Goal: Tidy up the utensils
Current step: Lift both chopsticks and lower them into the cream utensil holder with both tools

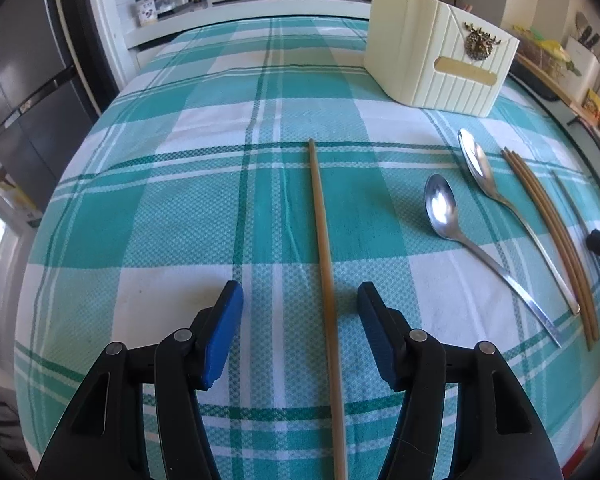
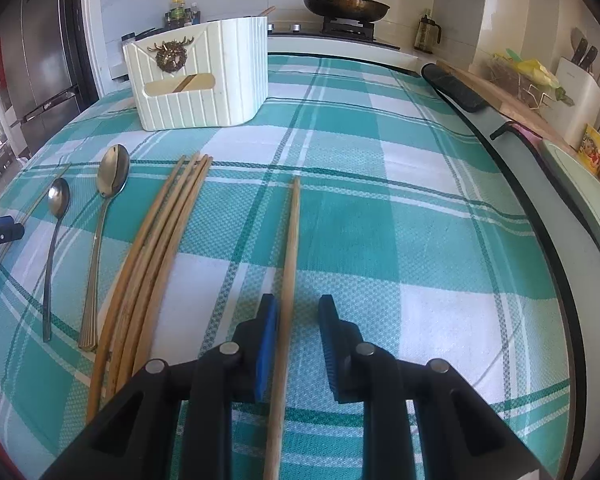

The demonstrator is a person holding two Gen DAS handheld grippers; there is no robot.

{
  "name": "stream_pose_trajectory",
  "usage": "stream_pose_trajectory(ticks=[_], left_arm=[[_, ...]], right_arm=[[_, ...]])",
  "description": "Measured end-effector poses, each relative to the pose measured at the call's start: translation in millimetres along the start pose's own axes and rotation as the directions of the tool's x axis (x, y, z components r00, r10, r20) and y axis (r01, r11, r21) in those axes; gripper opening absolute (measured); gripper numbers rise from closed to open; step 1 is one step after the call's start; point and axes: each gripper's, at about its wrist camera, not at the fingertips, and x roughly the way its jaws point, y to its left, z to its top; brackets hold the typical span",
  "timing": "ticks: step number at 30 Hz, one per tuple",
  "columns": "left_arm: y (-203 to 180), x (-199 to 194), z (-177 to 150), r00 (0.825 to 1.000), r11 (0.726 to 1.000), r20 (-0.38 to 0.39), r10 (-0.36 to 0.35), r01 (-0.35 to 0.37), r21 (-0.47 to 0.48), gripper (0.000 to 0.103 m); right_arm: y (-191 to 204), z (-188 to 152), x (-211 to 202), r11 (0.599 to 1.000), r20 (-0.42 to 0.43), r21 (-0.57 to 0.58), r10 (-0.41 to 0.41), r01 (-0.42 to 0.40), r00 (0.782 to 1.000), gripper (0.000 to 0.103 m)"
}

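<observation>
Chopstick, single, pale wood point(image 1: 323, 232): lies flat on the checked cloth point(image 1: 204, 184) of the bench, between the fingers of the left gripper point(image 1: 300, 296), nearer the right-hand one, touching neither. Fingers stand wide apart. Long axis runs straight away from the camera, thin tip pointing toward the far edge of the bench.

Chopstick, second single point(image 2: 291, 248): lies between the fingers of the right gripper point(image 2: 298, 306), just beside the left finger point(image 2: 269, 320); contact cannot be told. Fingers narrowly parted, not closed on it. Same axis, tip pointing away.

Chopstick bundle point(image 2: 156, 248): four sticks side by side, left of the right gripper, tips away.

Spoons, two: small steel spoon point(image 2: 56, 224) and larger spoon point(image 2: 106, 216), bowls away, handles toward the camera, between the two grippers.

Holder, cream, ribbed point(image 2: 198, 76): at the far side of the cloth, gold stag emblem point(image 2: 171, 54) on its face. No legible writing anywhere.
</observation>
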Motion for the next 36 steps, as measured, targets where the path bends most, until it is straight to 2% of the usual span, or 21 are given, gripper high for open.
stream_pose_trajectory(ticks=[9, 15, 18, 23, 29, 31, 34, 36], left_arm=[[5.1, 10.9, 20.2, 1.0, 1.0, -0.021, -0.017, 0.017, 0.024, 0.06], [2.5, 23.0, 42.6, 0.999, 0.998, -0.036, -0.028, 0.03, 0.053, 0.055], [3.9, 30.4, 55.9, 0.998, 0.998, -0.044, -0.036, 0.038, 0.042, 0.047], [3.9, 39.6, 74.6, 0.996, 0.998, -0.065, -0.057, 0.06, 0.035, 0.026], [-8.9, 45.0, 80.9, 0.997, 0.995, -0.054, -0.056, 0.061, 0.082, 0.008], [-11.3, 46.5, 82.1, 0.997, 0.994, -0.037, -0.065, 0.068, 0.087, 0.005], [-9.6, 47.6, 85.0, 0.996, 0.993, -0.016, -0.09, 0.091, 0.076, 0.003], [-4.3, 44.0, 86.3, 0.994, 0.993, 0.0, -0.107, 0.106, 0.051, 0.003]], right_arm=[[-1.2, 10.0, 5.9, 0.999, -0.048, -0.04, 0.016, -0.018, 0.999, 0.022], [-1.0, 33.3, 21.5, 0.996, -0.111, -0.078, 0.033, -0.042, 0.993, 0.022], [1.3, 49.1, 33.4, 0.994, -0.125, -0.093, 0.036, -0.048, 0.991, 0.022], [1.6, 74.7, 53.8, 0.995, -0.138, -0.07, 0.061, -0.071, 0.989, 0.022], [4.0, 87.5, 65.8, 0.997, -0.124, -0.047, 0.051, -0.058, 0.991, 0.022], [4.8, 90.0, 67.7, 0.997, -0.122, -0.053, 0.049, -0.055, 0.991, 0.018], [7.9, 93.3, 70.0, 0.996, -0.117, -0.074, 0.043, -0.051, 0.992, 0.005], [10.5, 94.6, 70.3, 0.995, -0.111, -0.085, 0.039, -0.049, 0.993, 0.005]])
